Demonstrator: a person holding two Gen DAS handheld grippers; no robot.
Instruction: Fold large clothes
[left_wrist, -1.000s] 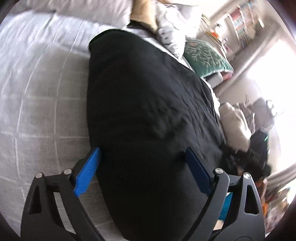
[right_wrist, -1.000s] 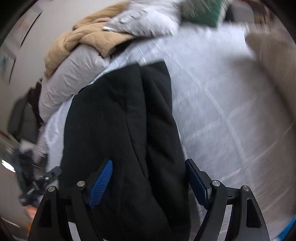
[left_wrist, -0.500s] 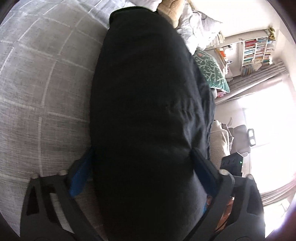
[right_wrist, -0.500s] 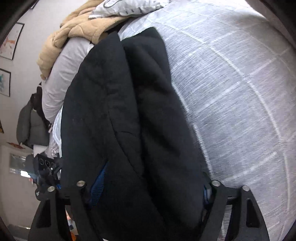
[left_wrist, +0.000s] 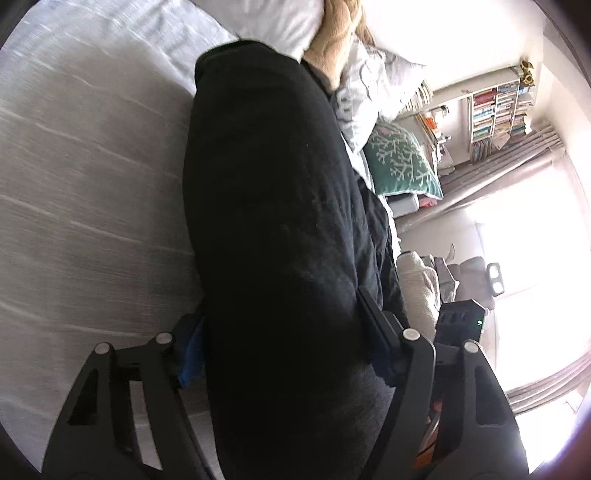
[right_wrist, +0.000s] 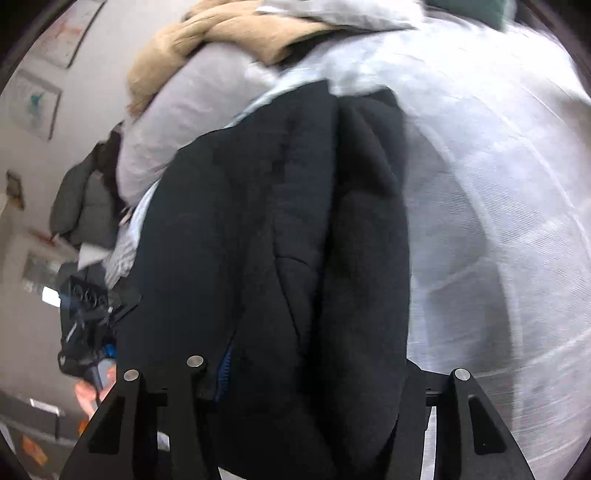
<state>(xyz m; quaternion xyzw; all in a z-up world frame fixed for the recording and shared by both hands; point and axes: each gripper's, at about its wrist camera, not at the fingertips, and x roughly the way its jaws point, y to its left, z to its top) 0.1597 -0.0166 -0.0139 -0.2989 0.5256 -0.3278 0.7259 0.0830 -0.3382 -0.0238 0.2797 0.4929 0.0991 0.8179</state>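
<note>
1. Left wrist view: the left gripper (left_wrist: 284, 354) straddles the near end of the black garment (left_wrist: 269, 206), which lies lengthwise on the grey bedspread (left_wrist: 92, 192) and reaches toward the pillows (left_wrist: 280, 26). A second ago its blue pads stood clear on either side of the cloth; now the jaws are closing and the fabric bulges between them, hiding most of the blue pad (left_wrist: 192, 354).
2. Right wrist view: the right gripper (right_wrist: 314, 376) has made the same change. Its jaws are closing around the near end of the garment (right_wrist: 280, 236), with only a sliver of blue pad (right_wrist: 223, 373) peeping out beside the folded layers. Whether the pads are already pressing hard is hard to tell in either view.
3. The garment looks already folded lengthwise into a long strip, with a doubled-over edge visible in the right view.
4. Both cameras have also come in closer over the cloth than a second ago.
5. My reading: both near corners are being pinched together, which sets up lifting this end and carrying it toward the far end to halve the strip.
6. The thick fabric may slip if the grip catches only the top layer.
</note>
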